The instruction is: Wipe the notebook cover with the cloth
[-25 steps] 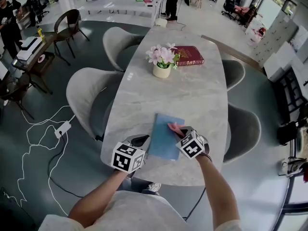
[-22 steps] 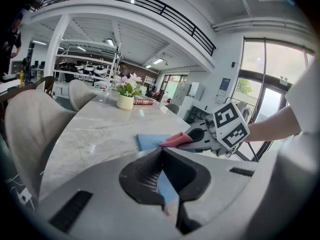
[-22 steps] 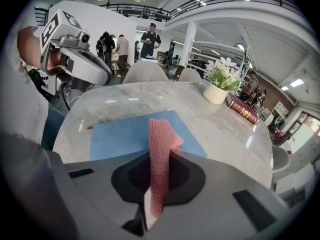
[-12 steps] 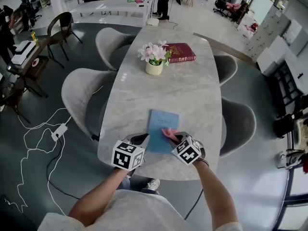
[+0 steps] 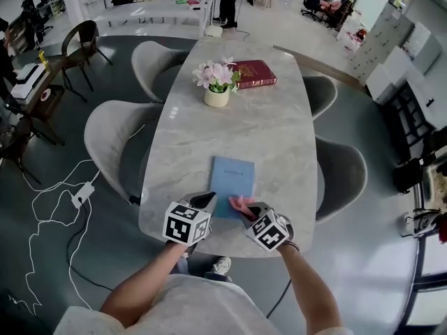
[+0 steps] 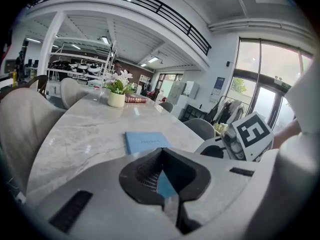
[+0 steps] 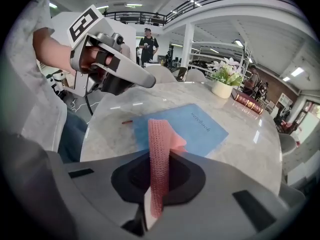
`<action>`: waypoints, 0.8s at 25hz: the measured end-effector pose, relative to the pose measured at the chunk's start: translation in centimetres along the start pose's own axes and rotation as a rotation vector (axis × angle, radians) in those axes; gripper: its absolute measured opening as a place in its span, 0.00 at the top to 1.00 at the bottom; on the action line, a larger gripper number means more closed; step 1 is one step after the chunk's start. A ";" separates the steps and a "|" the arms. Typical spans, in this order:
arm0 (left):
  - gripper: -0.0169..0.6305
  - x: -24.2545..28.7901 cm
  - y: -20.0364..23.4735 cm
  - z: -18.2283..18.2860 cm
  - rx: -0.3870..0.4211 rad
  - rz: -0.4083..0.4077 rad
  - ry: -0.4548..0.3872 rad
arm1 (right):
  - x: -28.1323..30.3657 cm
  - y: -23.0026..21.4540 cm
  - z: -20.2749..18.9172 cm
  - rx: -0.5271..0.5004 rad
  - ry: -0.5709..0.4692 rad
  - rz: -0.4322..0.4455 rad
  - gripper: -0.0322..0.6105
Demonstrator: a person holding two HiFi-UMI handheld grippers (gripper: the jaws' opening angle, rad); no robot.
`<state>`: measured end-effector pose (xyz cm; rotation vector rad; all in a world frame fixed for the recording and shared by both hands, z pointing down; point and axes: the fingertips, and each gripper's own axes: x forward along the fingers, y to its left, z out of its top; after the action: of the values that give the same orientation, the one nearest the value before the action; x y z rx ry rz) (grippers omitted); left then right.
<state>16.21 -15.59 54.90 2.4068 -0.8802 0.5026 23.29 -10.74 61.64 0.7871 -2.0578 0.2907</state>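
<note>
A high open hall with a railed mezzanine surrounds a long pale marble bench (image 5: 269, 135) ringed by grey chairs (image 5: 112, 138). The blue notebook (image 5: 234, 173) lies flat just ahead of both sets of fingers, cover up.

The right gripper (image 7: 161, 163) has its fingers clamped on a pink cloth (image 7: 160, 136), which stands up between them and folds forward over the notebook's near end. The left gripper (image 6: 161, 151) has its fingers drawn together, holding nothing, with the tips at the notebook's near left corner. Whether they press on it I cannot tell.

To wipe well, the loose fold should lie flat on the cover and travel away from the fingers in overlapping passes, while the left tips pin the corner so the notebook does not slide.

Far beyond the fingers, a cream pot (image 5: 216, 98) holds pink and white flowers (image 5: 216, 74), with a red book (image 5: 254, 74) just beside it.
</note>
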 end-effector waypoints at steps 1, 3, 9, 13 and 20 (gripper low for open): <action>0.96 0.1 0.0 -0.1 0.001 -0.001 0.002 | 0.0 0.4 -0.1 0.001 -0.001 0.005 0.93; 0.96 0.2 0.0 -0.2 0.000 -0.003 0.004 | 0.1 1.1 -0.4 0.005 -0.002 0.014 0.93; 0.96 0.4 0.2 -0.2 -0.002 -0.003 0.005 | -0.3 2.8 -1.1 0.000 0.007 0.049 0.93; 0.96 0.5 0.4 -0.1 -0.007 -0.003 0.005 | -0.5 3.3 -1.2 -0.013 0.013 0.058 0.93; 0.96 0.2 1.2 -0.3 -0.022 0.008 0.002 | -1.8 0.9 1.5 -0.101 -0.011 0.008 0.93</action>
<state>15.52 -16.26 55.69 2.3830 -0.8907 0.4955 22.47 -10.01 59.36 0.7204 -2.0689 0.1854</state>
